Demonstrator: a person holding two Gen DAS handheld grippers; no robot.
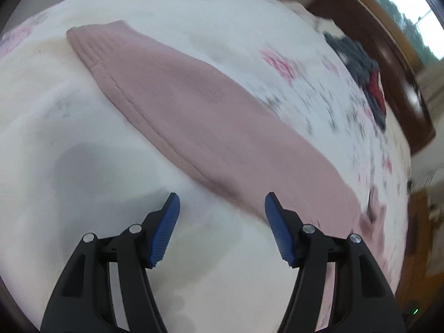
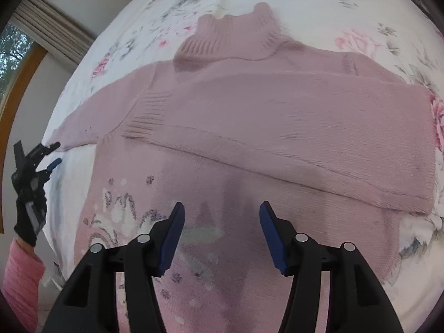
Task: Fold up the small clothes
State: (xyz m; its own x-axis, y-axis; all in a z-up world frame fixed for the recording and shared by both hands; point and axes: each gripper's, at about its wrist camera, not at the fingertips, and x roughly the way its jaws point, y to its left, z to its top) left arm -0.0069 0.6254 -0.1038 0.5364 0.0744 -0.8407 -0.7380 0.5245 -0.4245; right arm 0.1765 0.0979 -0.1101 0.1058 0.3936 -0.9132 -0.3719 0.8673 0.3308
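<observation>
While spread wide and empty, left gripper (image 1: pixel 222 208) and right gripper (image 2: pixel 222 216) low-centre over pink sweater (image 2: pixel 249 116) on floral bedsheet (image 2: pixel 319 5).

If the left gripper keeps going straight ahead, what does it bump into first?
Probably the pink sweater sleeve lying across the flowery bedspread. The open left gripper points right at it, though depth is hard to judge.

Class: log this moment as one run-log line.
left gripper: open | right gripper: open | pink turtleneck sweater: one sleeve folded across, on floral bedsheet
</observation>
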